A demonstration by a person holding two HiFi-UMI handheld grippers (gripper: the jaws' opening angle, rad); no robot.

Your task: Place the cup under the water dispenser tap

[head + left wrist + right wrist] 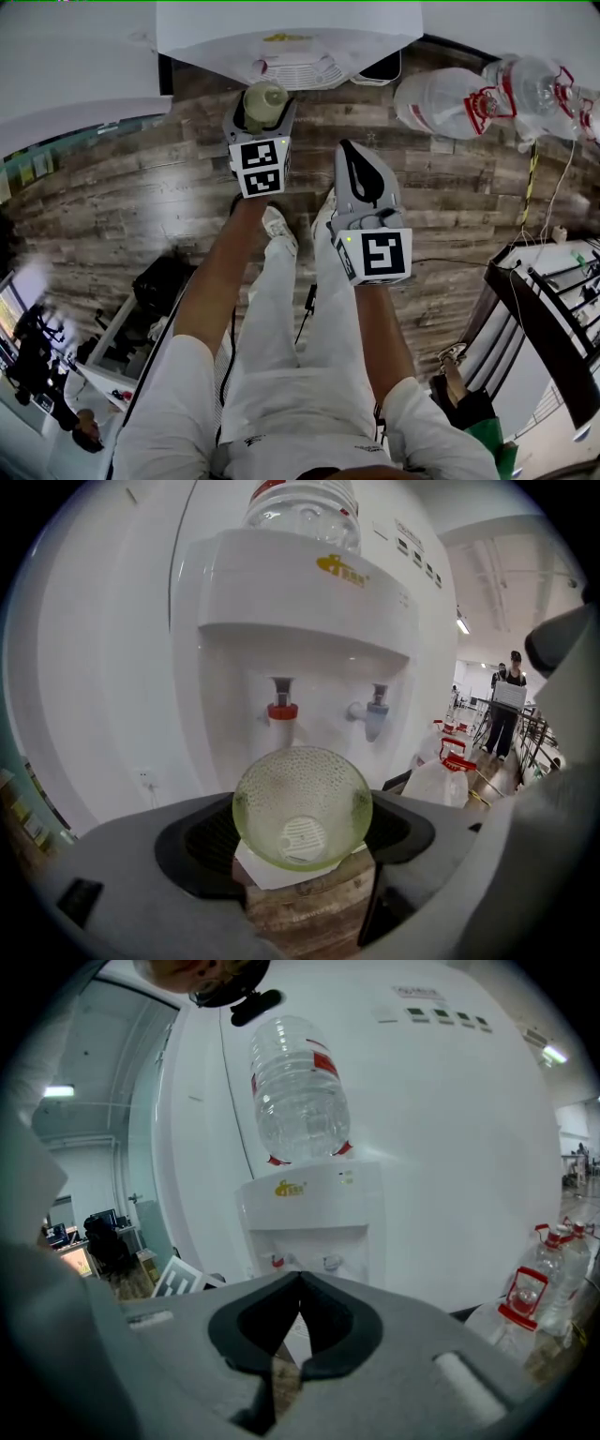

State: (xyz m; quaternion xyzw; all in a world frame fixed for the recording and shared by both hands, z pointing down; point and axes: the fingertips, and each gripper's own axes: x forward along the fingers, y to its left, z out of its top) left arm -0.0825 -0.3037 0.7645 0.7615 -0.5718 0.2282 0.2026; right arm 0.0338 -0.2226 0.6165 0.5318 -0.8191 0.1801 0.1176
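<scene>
At the dispenser (291, 37), head view: left gripper (255, 114) pinches the cup (266, 97), just short of the drip tray (302, 71).
Left gripper view: the cup sits below the red tap (282, 719). I judge it off-centre, so water could miss.
Right gripper view: right gripper (298, 1286) is pressed together and empty. It might bump the dispenser.
</scene>
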